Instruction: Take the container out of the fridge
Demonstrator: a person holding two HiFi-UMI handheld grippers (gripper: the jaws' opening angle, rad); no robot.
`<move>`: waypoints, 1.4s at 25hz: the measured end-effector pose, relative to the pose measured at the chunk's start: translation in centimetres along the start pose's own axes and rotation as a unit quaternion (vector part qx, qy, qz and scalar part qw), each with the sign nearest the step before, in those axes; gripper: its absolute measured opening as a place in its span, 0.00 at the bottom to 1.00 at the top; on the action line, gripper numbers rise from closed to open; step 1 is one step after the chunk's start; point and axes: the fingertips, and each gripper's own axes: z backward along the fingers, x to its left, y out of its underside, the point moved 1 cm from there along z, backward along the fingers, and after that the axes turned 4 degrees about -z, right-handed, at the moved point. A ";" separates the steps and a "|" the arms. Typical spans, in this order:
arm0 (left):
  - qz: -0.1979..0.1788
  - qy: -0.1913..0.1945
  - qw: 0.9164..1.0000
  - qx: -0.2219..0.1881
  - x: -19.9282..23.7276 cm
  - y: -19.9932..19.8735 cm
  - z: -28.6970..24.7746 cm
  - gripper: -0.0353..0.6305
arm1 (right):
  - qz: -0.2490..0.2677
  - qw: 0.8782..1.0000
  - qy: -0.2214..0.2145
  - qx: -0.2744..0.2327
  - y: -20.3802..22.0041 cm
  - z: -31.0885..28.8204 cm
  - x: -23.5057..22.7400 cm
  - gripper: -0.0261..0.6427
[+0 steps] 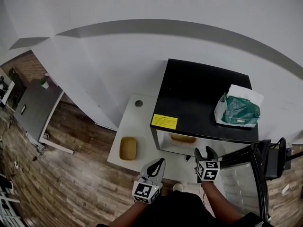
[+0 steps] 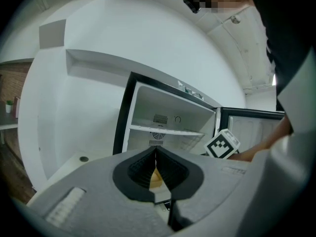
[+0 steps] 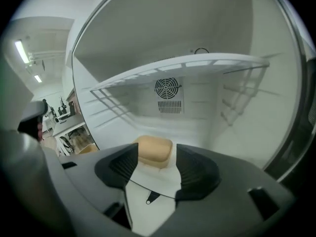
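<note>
A tan container (image 3: 154, 151) rests on the white floor of the black mini fridge (image 1: 199, 96), under its wire shelf (image 3: 187, 65). My right gripper (image 3: 157, 154) is open at the fridge mouth, and the container lies just ahead, framed between its two jaws without the pads pressing on it. In the head view the container (image 1: 183, 138) shows just inside the opening, in front of the right gripper (image 1: 205, 151). My left gripper (image 1: 157, 163) hangs shut and empty over the table's front edge, left of the fridge; its jaws (image 2: 156, 166) meet.
The fridge door (image 1: 246, 181) stands open at the right. A second tan container (image 1: 128, 148) sits on the white table (image 1: 144, 126) left of the fridge. A green and white bag (image 1: 236, 109) lies on the fridge top. Wood floor lies to the left.
</note>
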 end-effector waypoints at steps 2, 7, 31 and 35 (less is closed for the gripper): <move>0.002 -0.002 1.000 -0.018 0.4 -0.8 0.2 0.08 | -0.002 1.000 -0.001 0.001 0.1 -1.1 0.0 0.39; 0.000 -0.022 0.999 -0.026 1.6 -1.3 0.8 0.08 | 0.002 1.000 0.008 -0.012 0.0 -3.7 -0.5 0.39; -0.004 -0.044 0.999 -0.015 0.3 -0.6 1.6 0.08 | 0.014 0.997 0.026 0.077 5.3 -14.5 -4.2 0.39; 0.000 -0.049 0.999 -0.009 0.2 -0.2 2.6 0.08 | -0.009 0.996 0.023 0.081 5.7 -14.8 -4.2 0.39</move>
